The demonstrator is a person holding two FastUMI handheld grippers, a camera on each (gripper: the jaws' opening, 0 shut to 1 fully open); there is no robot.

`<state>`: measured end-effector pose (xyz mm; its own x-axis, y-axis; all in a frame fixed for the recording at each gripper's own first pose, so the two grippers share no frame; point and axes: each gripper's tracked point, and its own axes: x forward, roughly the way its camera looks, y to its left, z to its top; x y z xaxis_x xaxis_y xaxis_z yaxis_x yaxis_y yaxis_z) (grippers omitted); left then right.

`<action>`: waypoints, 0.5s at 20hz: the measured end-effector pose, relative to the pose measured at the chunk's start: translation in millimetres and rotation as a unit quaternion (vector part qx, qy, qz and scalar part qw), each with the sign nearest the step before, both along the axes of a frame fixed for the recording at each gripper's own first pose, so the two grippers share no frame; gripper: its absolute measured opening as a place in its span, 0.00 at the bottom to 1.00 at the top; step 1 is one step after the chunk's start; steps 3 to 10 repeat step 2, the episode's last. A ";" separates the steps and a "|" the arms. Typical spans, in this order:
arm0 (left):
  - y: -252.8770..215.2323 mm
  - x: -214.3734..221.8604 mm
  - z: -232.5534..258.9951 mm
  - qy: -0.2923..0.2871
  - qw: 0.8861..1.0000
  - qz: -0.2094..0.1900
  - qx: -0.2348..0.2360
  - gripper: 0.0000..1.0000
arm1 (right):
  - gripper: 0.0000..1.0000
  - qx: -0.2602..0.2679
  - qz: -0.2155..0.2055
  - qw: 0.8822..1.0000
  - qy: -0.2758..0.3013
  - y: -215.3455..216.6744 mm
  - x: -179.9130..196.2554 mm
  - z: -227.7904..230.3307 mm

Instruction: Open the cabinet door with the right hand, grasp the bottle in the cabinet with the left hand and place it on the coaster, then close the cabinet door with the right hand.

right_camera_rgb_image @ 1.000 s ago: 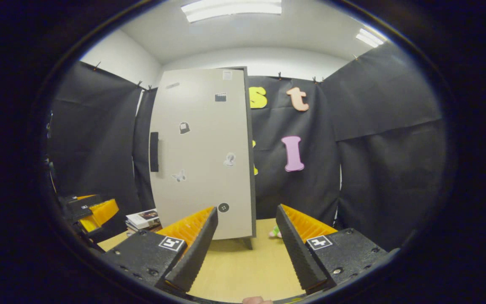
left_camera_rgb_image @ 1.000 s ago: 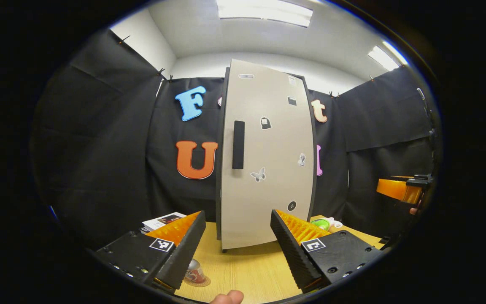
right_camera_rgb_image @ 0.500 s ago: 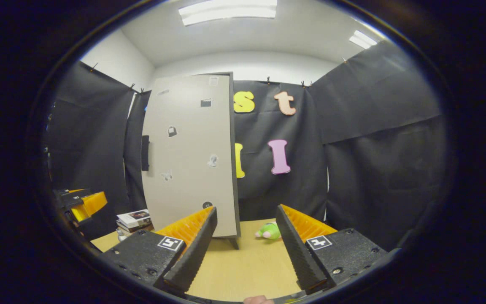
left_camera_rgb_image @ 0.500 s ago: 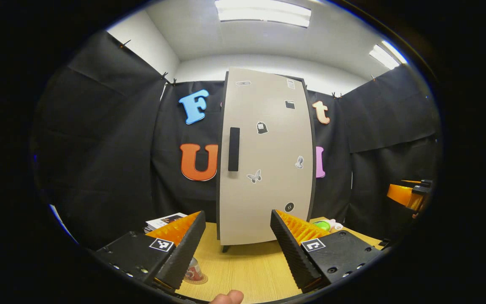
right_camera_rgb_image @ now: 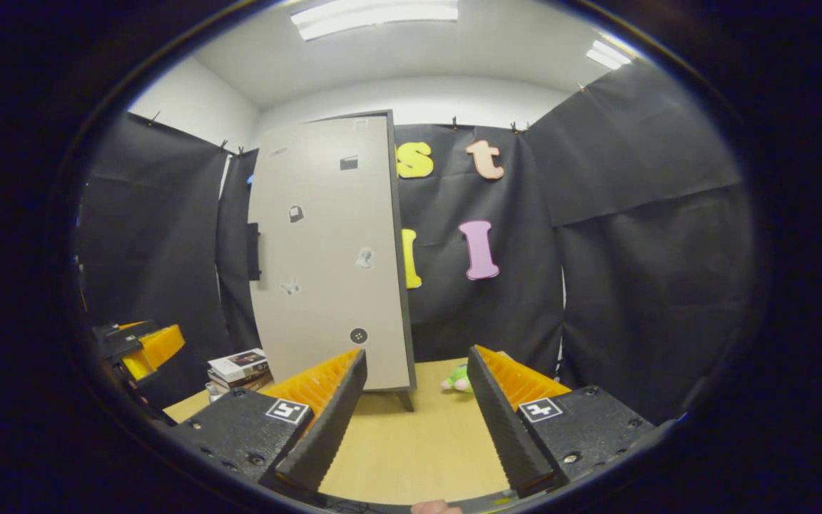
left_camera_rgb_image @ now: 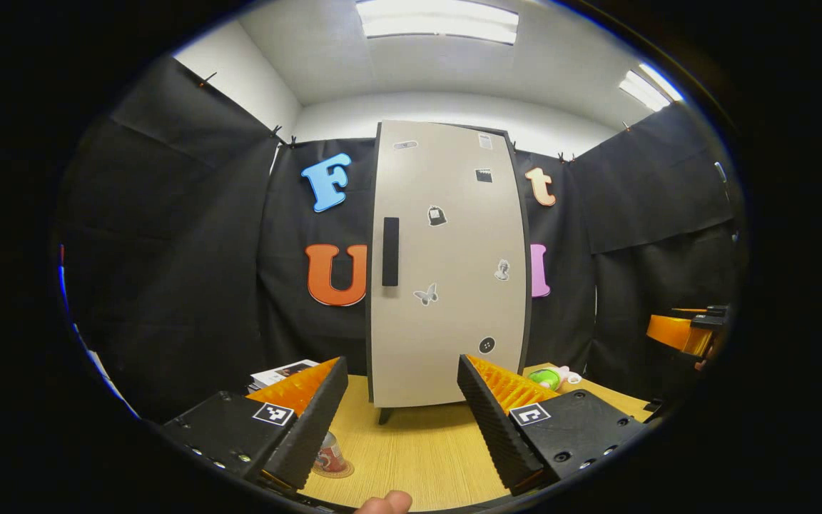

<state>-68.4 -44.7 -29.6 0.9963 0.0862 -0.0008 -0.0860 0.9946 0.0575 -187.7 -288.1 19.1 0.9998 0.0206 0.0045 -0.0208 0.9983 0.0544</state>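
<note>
Both grippers hang back with fingers spread wide and empty: the left gripper (left_camera_rgb_image: 402,417) and the right gripper (right_camera_rgb_image: 417,414). Straight ahead of the left fingers stands the tall beige cabinet door (left_camera_rgb_image: 447,264), shut, so the bottle sits hidden behind it. The door looks stiff and light; I'd pinch its black vertical bar handle (left_camera_rgb_image: 390,251). A round coaster (left_camera_rgb_image: 330,465) lies by the left finger.

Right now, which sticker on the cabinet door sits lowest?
The round dark button-like sticker, near the door's bottom right corner. The butterfly sticker and the other stickers all sit higher up.
</note>
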 end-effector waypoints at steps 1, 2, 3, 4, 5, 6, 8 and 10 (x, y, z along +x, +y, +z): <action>-0.3 -0.2 -0.5 0.001 1.000 0.001 0.001 0.94 | 0.92 -0.001 0.000 1.000 0.002 0.1 0.6 -0.4; -0.5 -0.7 -1.2 0.002 1.000 0.000 -0.001 0.94 | 0.92 -0.003 0.000 1.000 0.005 0.8 -0.5 -1.5; -0.5 -0.7 -1.2 0.002 1.000 0.000 -0.001 0.94 | 0.92 -0.003 0.000 1.000 0.005 0.8 -0.5 -1.5; -0.5 -0.7 -1.2 0.002 1.000 0.000 -0.001 0.94 | 0.92 -0.003 0.000 1.000 0.005 0.8 -0.5 -1.5; -0.5 -0.7 -1.2 0.002 1.000 0.000 -0.001 0.94 | 0.92 -0.003 0.000 1.000 0.005 0.8 -0.5 -1.5; -0.5 -0.7 -1.2 0.002 1.000 0.000 -0.001 0.94 | 0.92 -0.003 0.000 1.000 0.005 0.8 -0.5 -1.5; -0.5 -0.7 -1.2 0.002 1.000 0.000 -0.001 0.94 | 0.92 -0.003 0.000 1.000 0.005 0.8 -0.5 -1.5; -0.5 -0.7 -1.2 0.002 1.000 0.000 -0.001 0.94 | 0.92 -0.003 0.000 1.000 0.005 0.8 -0.5 -1.5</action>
